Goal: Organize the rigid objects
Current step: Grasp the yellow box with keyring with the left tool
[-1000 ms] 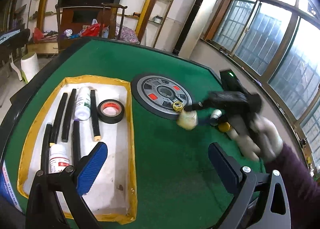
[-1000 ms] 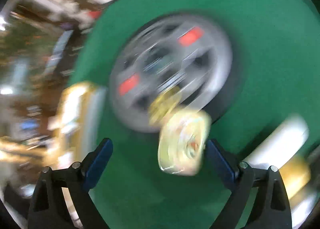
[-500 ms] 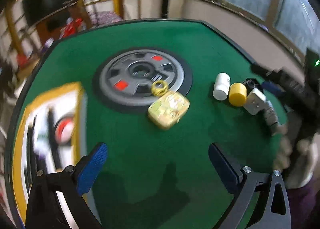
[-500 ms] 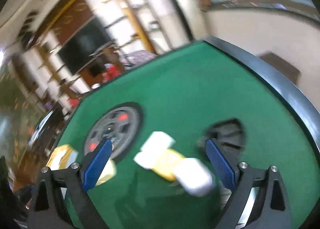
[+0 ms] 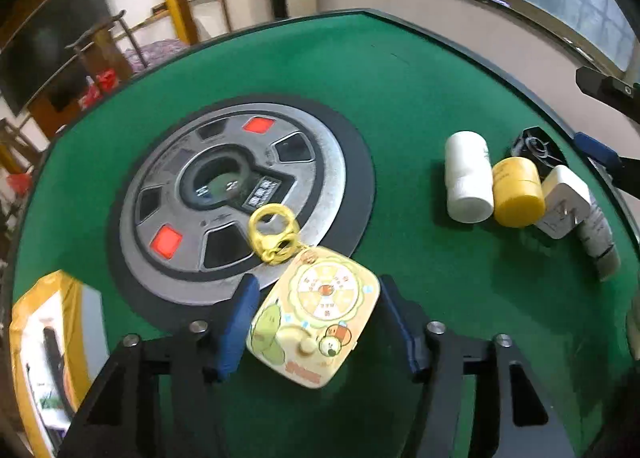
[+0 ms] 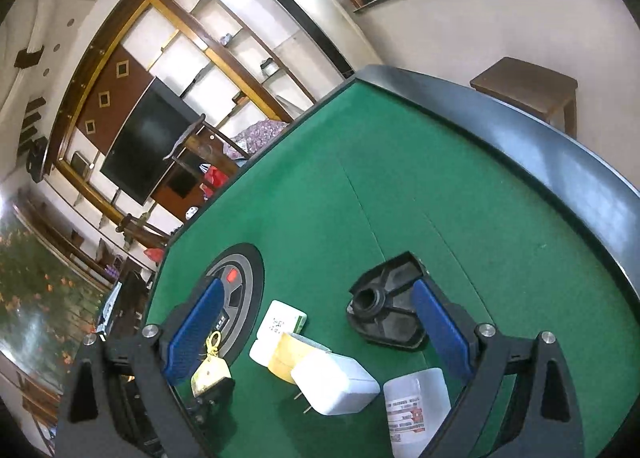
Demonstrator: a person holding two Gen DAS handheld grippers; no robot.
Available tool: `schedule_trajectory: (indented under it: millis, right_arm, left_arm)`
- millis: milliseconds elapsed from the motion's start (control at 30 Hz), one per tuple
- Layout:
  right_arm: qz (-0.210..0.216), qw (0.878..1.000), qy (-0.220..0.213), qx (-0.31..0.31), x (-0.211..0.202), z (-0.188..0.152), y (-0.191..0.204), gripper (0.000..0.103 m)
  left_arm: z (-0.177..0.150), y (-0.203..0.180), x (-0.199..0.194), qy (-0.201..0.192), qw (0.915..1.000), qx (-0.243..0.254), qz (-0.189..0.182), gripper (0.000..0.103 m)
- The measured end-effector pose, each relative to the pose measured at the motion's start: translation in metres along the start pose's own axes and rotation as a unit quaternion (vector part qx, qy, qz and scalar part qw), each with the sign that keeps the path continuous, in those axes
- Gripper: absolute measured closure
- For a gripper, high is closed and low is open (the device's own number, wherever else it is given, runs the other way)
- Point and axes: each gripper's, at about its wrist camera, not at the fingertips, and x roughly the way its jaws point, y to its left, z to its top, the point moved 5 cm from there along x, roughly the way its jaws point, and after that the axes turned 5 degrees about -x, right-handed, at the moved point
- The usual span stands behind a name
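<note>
Left tool (image 5: 314,322) is sitting low over the worktop (image 5: 400,106) with its blue pads apart on either side of the yellow tin (image 5: 314,324); contact with the pads is hard to tell. Tin is lying flat on the green felt, its gold clasp (image 5: 274,232) resting on the rim of the grey disc (image 5: 236,194). Right of it, well apart, a row is lying side by side: white bottle (image 5: 467,178), yellow jar (image 5: 517,192), white plug (image 5: 564,202), with a black part (image 5: 536,146) just behind. Tray (image 5: 40,358) is showing at the lower left edge.

Right tool (image 6: 316,330) is hanging open above that row, with the plug (image 6: 336,382), a clear bottle (image 6: 416,406) and the black part (image 6: 386,308) between its pads.
</note>
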Motion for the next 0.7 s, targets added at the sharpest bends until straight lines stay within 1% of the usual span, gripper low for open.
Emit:
schedule_trajectory:
  millis: [67,167,233,333,367,400,433,467,533,600,700]
  right_arm:
    - [-0.002,1.0,0.001,-0.002,-0.006,-0.01,0.002,0.008]
    - [-0.007,1.0,-0.001,-0.002,-0.007,-0.01,0.0,0.008]
    - [-0.013,1.0,-0.005,-0.002,-0.008,-0.01,-0.002,0.008]
    - [-0.02,1.0,-0.007,-0.002,-0.006,-0.01,-0.005,0.008]
    - [-0.024,1.0,-0.008,-0.003,-0.01,-0.012,-0.006,0.008]
    - [-0.028,1.0,-0.008,-0.004,-0.01,-0.013,-0.006,0.008]
    - [-0.029,1.0,-0.007,-0.005,-0.009,-0.012,-0.008,0.008]
    - [-0.025,1.0,-0.011,-0.006,-0.012,-0.013,-0.007,0.008]
    - [-0.021,0.999,-0.014,-0.021,-0.019,-0.013,-0.003,0.008]
    - [-0.03,0.999,-0.011,-0.036,-0.027,-0.015,0.0,0.008]
    - [-0.038,0.997,0.012,-0.065,-0.04,-0.025,0.004,0.008]
  left_arm:
    - [-0.007,0.002,-0.006,-0.002,0.9998,-0.015,-0.009,0.044]
    - [-0.017,0.003,-0.029,-0.014,0.9976,-0.054,-0.041,0.047]
    - [-0.025,0.002,-0.054,-0.034,0.9948,-0.073,-0.063,0.047]
    - [-0.041,-0.005,-0.096,-0.07,0.9897,-0.086,-0.09,0.047]
    - [-0.045,-0.004,-0.106,-0.078,0.9882,-0.09,-0.096,0.059]
    - [-0.05,-0.004,-0.115,-0.085,0.9866,-0.093,-0.104,0.079]
    - [-0.056,-0.002,-0.127,-0.091,0.9846,-0.1,-0.112,0.084]
    - [-0.059,0.0,-0.137,-0.102,0.9819,-0.106,-0.12,0.087]
    - [-0.066,0.007,-0.157,-0.117,0.9773,-0.118,-0.131,0.087]
    - [-0.074,0.013,-0.17,-0.129,0.9745,-0.122,-0.138,0.087]
    - [-0.087,0.015,-0.173,-0.128,0.9765,-0.108,-0.136,0.087]
